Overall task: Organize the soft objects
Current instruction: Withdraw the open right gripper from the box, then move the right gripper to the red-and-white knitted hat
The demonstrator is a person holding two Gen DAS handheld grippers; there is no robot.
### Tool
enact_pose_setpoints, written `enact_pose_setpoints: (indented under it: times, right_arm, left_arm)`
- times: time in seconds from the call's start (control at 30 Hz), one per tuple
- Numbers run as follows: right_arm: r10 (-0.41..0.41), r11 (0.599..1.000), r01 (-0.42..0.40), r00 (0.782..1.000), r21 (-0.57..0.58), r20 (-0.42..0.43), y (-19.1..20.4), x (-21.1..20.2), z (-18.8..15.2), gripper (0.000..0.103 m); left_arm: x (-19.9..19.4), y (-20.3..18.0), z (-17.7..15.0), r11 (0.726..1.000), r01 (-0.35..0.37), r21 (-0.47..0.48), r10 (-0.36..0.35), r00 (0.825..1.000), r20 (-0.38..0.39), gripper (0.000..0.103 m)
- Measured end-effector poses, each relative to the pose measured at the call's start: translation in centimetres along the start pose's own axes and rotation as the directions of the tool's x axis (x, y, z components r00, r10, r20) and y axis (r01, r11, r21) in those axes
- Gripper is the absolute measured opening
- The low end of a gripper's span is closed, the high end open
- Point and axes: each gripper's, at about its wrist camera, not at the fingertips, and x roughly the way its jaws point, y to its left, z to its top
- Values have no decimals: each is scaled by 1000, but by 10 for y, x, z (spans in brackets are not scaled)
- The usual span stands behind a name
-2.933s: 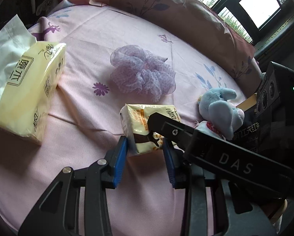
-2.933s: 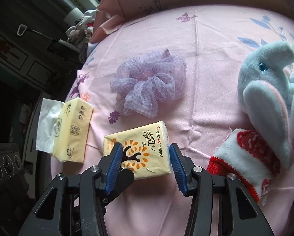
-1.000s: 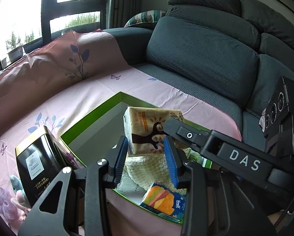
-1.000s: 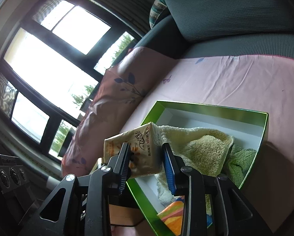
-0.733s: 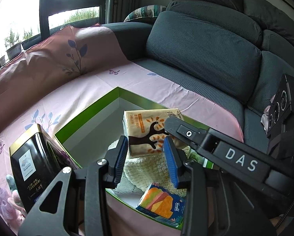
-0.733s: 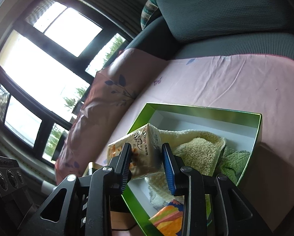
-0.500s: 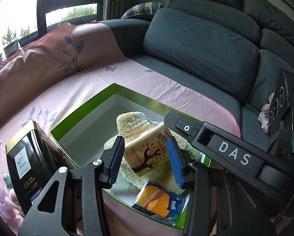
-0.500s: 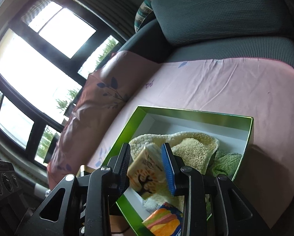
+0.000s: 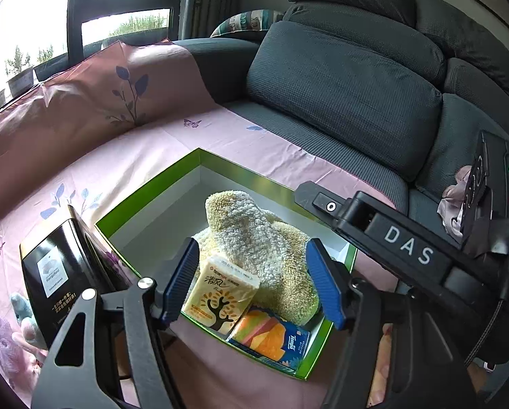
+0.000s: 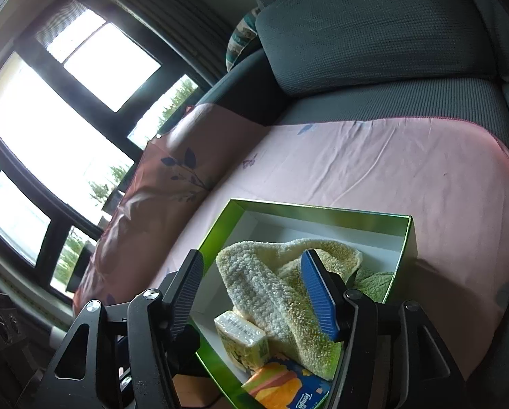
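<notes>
Now tissue pack (image 9: pixel 220 293) in green box (image 9: pixel 145 191) (claws (image 9: pixel 251 283) (image 10: pixel 254 293) wide)

A black tin (image 9: pixel 55 272) (upright) stands near the grey sofa (image 9: pixel 343 78).

Daylight comes from the windows (image 10: pixel 60 109) behind the green box (image 9: pixel 145 191), blown out to white glare in both views. The pink sheet (image 9: pixel 124 156) nearest them is bright. The grey sofa (image 9: pixel 343 78) beyond the box sits dimmer. Right of the box, a soft shadow falls on the sheet. Fisheye bending curves the window frames, and the picture corners go dark. Focus is sharp inside the box.
</notes>
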Motion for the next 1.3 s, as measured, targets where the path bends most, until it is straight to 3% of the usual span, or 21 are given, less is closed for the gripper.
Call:
enact_pose_setpoints:
  times: [0.17, 0.5, 0.57, 0.67, 0.8, 0.9, 1.03, 1.17, 1.3]
  right_arm:
    - [-14, 1000, 15, 1000, -25, 16, 7, -11, -1, 81]
    - [-78, 994, 82, 995, -73, 62, 20, -32, -4, 87]
    - [-78, 993, 83, 995, -83, 68, 23, -35, -5, 94]
    - [-68, 992, 78, 994, -102, 91, 32, -41, -8, 96]
    - [-40, 986, 54, 995, -159, 89, 51, -44, -15, 96]
    - [-25, 976, 42, 996, -214, 81, 67, -45, -23, 96]
    - [22, 962, -6, 998, -273, 55, 90, -45, -34, 96]
    - [90, 935, -86, 996, -345, -4, 114, -42, -50, 96]
    - [146, 904, -146, 989, -402, -31, 134, -43, -65, 96]
  left_arm:
    - [-20, 2, -3, 1000, -9, -5, 9, 1000, 29, 78]
    - [-72, 19, -12, 997, 23, -75, -12, 991, 133, 93]
    - [-83, 23, -16, 995, 20, -94, -6, 989, 150, 102]
    - [-104, 34, -26, 993, 34, -115, -10, 981, 195, 102]
    - [-129, 59, -43, 981, -18, -193, 62, 972, 225, 102]
    - [-145, 84, -63, 959, -97, -268, 162, 959, 233, 102]
    - [-159, 120, -90, 899, -218, -379, 303, 935, 181, 102]
    - [-168, 150, -122, 857, -257, -447, 349, 927, 136, 102]
    - [-165, 180, -154, 793, -259, -551, 360, 930, 81, 102]
